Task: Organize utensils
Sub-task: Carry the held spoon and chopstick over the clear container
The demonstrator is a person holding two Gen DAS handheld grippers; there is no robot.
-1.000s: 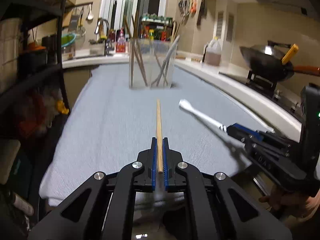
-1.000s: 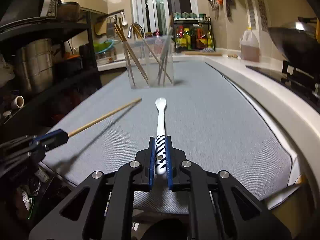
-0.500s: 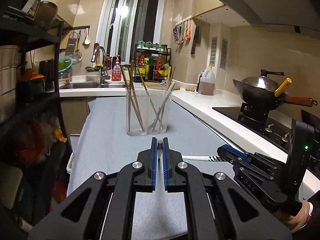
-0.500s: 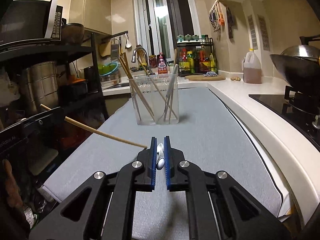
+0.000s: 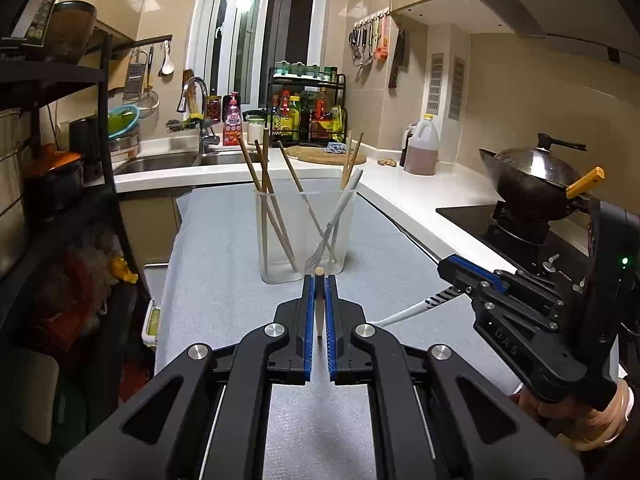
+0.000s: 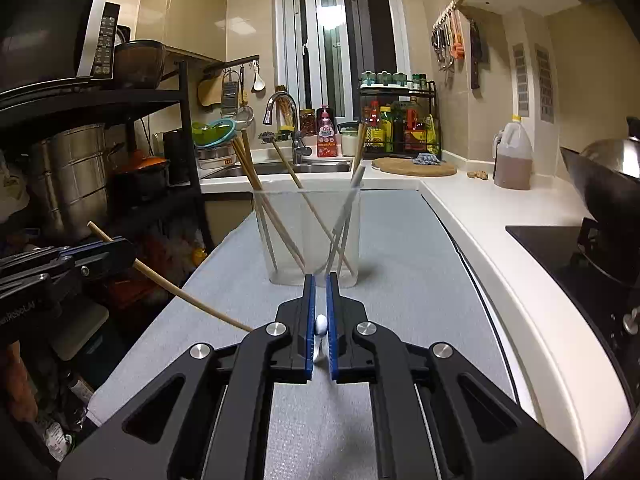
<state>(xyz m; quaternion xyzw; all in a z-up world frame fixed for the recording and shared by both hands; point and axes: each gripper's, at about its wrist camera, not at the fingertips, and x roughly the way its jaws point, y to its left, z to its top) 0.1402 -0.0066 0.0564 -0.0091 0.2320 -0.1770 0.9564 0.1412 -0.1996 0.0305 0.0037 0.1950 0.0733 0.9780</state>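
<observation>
A clear plastic holder (image 5: 304,236) stands on the grey mat (image 5: 216,264) with several wooden chopsticks, a fork and a white-handled utensil in it; it also shows in the right wrist view (image 6: 314,236). My left gripper (image 5: 319,280) is shut on a wooden chopstick (image 5: 319,300), held upright above the mat just short of the holder. My right gripper (image 6: 319,280) is shut on a white spoon (image 6: 320,334) with a black-striped handle, its bowl hanging down (image 5: 408,312). The chopstick slants down from the left gripper in the right wrist view (image 6: 192,296).
A white counter (image 5: 424,192) runs along the right with an oil jug (image 5: 420,148), a wok (image 5: 532,180) on the hob and a spice rack (image 5: 308,112). A sink (image 5: 160,162) lies at the back. A black shelf rack (image 6: 100,152) stands on the left.
Both grippers have lifted and tipped their utensils from pointing forward over the mat to nearly upright, and have moved closer to the holder.
</observation>
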